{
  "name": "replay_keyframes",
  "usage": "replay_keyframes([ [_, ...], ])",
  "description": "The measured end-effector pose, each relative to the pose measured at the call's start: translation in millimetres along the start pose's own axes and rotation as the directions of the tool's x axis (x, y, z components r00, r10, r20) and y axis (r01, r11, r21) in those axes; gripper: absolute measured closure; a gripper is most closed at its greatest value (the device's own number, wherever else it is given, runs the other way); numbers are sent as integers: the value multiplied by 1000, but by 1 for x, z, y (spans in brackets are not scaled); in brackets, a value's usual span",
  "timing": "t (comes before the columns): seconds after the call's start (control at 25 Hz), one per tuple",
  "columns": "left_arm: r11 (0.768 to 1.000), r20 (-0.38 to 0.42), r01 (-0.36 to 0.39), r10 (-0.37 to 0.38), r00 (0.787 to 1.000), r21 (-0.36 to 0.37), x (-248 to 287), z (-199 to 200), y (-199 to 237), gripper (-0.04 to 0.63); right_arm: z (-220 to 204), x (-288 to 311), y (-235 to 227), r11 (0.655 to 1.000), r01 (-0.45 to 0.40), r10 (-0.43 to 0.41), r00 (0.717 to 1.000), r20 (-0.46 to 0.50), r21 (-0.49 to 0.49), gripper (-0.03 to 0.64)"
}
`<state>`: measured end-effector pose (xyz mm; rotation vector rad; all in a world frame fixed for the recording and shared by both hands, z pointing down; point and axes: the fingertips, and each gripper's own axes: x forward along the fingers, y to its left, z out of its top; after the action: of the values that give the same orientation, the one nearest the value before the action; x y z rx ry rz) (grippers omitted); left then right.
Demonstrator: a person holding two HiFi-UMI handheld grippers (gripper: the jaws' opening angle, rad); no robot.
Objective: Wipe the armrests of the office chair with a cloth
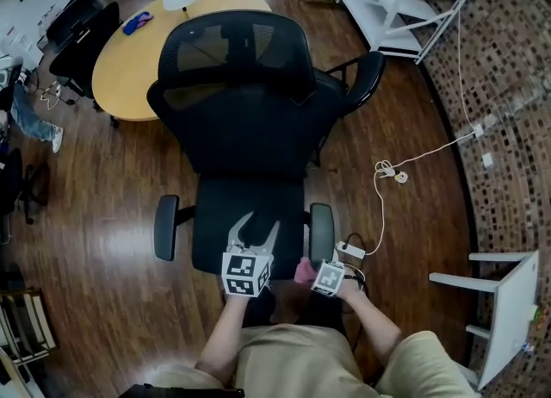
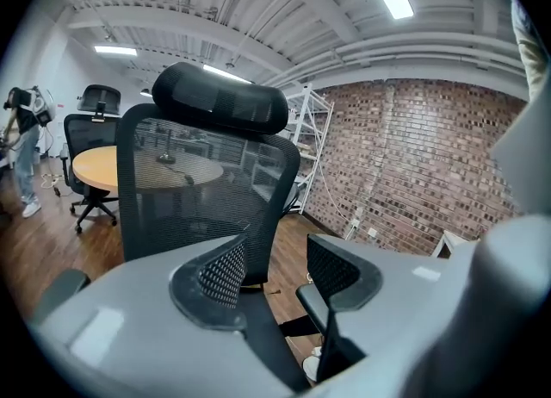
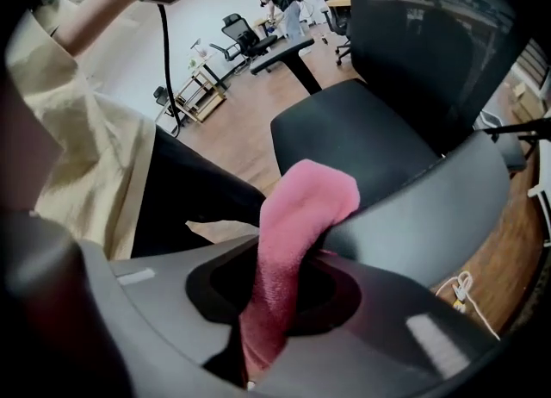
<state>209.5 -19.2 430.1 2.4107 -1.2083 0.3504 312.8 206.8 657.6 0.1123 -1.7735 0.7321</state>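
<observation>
Cloth, pink and fleecy, pinched in right gripper against right armrest of black mesh-backed office chair; left gripper spread wide, empty, above seat.

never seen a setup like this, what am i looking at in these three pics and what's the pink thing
There is no robot here. A person stands holding a hand-held claw in each hand. The head view comes from a camera on the person's head and looks down at a black office chair on a wooden floor, with a round table behind it. The other two pictures come from cameras mounted on the claws, each looking along its own jaws. The left claw is open with nothing in it, and you see the chair's back past it. The right claw is shut on a pink cloth, which it holds close to the front end of the armrest on the right of the head view.
</observation>
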Motion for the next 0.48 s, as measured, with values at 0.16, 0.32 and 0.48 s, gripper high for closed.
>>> replay_keyframes([
  [0.16, 1000, -14, 7, -7, 1000, -3, 12, -1, -7, 397, -30, -12, -15, 997, 22, -24, 1000, 19, 72, 546],
  [0.32, 1000, -39, 14, -14, 999, 5, 22, -4, -16, 396, -59, -23, -38, 991, 46, -48, 999, 13, 125, 546],
  [0.48, 1000, -63, 9, -8, 998, 9, 29, -8, -25, 397, -76, -30, -68, 980, 88, -95, 995, 32, 181, 546],
])
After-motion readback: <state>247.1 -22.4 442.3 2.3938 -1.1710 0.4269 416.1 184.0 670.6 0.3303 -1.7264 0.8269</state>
